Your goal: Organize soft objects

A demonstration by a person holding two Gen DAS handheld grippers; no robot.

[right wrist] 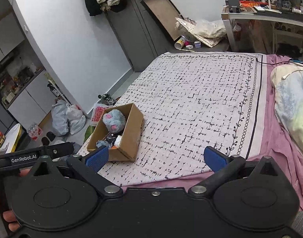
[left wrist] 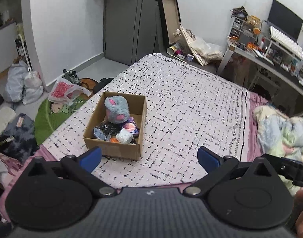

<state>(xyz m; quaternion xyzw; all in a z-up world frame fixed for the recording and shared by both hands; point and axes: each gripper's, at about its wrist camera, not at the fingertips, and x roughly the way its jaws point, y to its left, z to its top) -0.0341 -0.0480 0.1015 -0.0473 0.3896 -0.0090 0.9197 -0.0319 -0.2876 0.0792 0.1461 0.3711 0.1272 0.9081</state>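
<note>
A brown cardboard box [left wrist: 110,149] stands on the patterned bedspread [left wrist: 187,107], near the bed's left edge. In it lie a grey and pink plush toy [left wrist: 116,109], a white soft ball [left wrist: 123,135], a pink round toy [left wrist: 129,127] and dark soft items. The box [right wrist: 131,136] and the plush toy [right wrist: 113,121] also show in the right wrist view. My left gripper [left wrist: 149,157] is open and empty, above the bedspread just right of the box. My right gripper [right wrist: 155,157] is open and empty, above the bedspread's near edge, right of the box.
A crumpled pastel blanket [left wrist: 284,132] lies on the bed's right side. Plastic bags [left wrist: 24,85], a green rug [left wrist: 50,119] and clutter cover the floor on the left. A desk [left wrist: 270,59] with a monitor stands at the far right. A grey door [left wrist: 127,19] is behind.
</note>
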